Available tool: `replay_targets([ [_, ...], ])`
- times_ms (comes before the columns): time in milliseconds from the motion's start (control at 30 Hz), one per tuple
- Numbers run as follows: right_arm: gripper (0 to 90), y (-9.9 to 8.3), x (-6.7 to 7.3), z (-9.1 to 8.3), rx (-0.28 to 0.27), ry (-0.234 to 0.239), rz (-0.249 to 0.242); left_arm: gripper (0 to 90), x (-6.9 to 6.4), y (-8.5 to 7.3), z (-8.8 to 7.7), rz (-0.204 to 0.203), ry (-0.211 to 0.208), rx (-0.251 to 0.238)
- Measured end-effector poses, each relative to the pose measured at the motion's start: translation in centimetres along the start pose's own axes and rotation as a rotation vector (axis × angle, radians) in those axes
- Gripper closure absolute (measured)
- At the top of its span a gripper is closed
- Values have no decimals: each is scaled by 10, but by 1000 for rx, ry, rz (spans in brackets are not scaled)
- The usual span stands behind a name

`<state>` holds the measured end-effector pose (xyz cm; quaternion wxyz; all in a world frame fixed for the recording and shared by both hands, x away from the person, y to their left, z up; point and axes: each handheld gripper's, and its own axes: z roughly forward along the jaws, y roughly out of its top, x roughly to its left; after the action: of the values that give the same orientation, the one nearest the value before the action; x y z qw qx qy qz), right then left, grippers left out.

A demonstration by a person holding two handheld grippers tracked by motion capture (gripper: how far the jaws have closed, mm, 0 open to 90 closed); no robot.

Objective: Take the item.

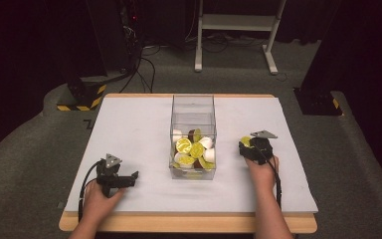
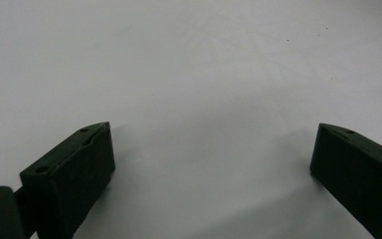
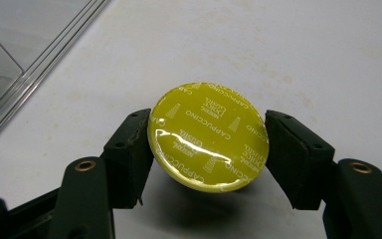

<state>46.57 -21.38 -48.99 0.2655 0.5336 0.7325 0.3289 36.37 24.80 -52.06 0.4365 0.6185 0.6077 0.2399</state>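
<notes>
Box: a clear box (image 1: 193, 117) stands at the centre of the high view, on the white counter (image 1: 129, 129); its corner (image 3: 10, 74) shows at the upper left of the right gripper view.
Box contents: a heap of pods (image 1: 193, 149) fills its near half, some yellow-lidded, some white, a few brown; the far half looks bare.
Pod: one pod (image 3: 209, 137) sits between the fingers of the right gripper (image 1: 248, 145), right of the box in the high view and apart from it.
Pod look: round, glossy yellow foil lid tilted toward the camera, white print reading "CAPPUCCINO", a pale rim below; its shadow falls on the counter beneath.
Right gripper: its fingers (image 3: 129, 149) pinch the pod from both sides at the lid's edge; the hand (image 1: 262, 172) holds it from below in the frame.
Left gripper: the left gripper (image 1: 129, 178) rests at the lower left of the high view, well apart from the box; its fingers (image 2: 74, 169) are spread wide over bare counter, nothing between them.
Edges: the counter's wooden front edge (image 1: 189, 223) runs along the bottom of the high view, just beneath both forearms.
Open room: broad bare counter lies left of the box and between the box and the front edge; a narrower strip lies right of the right gripper.
</notes>
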Motion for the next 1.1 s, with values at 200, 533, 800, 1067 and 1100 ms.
replay_targets([
  [200, 312, -2, 0, 4, 30, -1, -3, 39, 0, 0, 0, -1, 0, -1],
  [533, 215, 7, 3, -17, -66, 14, 23, 39, 0, 0, 0, -1, 0, 0],
  [800, 220, 8, 20, -38, -105, 37, -15, 39, 0, 0, 0, 0, 0, 1],
  [1067, 257, 4, 43, -57, -127, 72, -58, 39, 0, 0, 0, 2, 0, 3],
  [1100, 261, 3, 48, -61, -125, 80, -63, 40, 0, 0, 0, 2, 0, 3],
])
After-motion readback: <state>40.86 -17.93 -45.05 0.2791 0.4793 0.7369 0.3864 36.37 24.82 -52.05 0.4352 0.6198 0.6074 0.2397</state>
